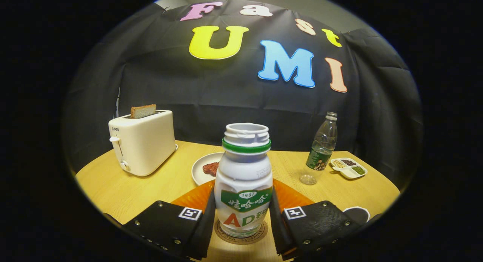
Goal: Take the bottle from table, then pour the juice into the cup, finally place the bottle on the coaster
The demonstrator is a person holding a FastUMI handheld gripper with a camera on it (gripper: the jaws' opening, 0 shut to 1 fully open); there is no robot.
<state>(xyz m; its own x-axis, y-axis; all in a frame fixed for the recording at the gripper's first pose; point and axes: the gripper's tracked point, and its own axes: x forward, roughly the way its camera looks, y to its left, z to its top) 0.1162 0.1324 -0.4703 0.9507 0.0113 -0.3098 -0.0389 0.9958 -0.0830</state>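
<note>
Bottle stands upright on coaster, between tool fingers; they seem touching it. Judged final step, release left.

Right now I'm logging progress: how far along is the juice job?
Near the end, it seems. The bottle stands upright, uncapped, on the round coaster, so the placing looks done. The gripper fingers sit on either side of the bottle, close to its sides; whether they press it I cannot tell. The cup is beside the right finger; its contents are hidden, so pouring is unconfirmed. Left: let go and back away.
</note>
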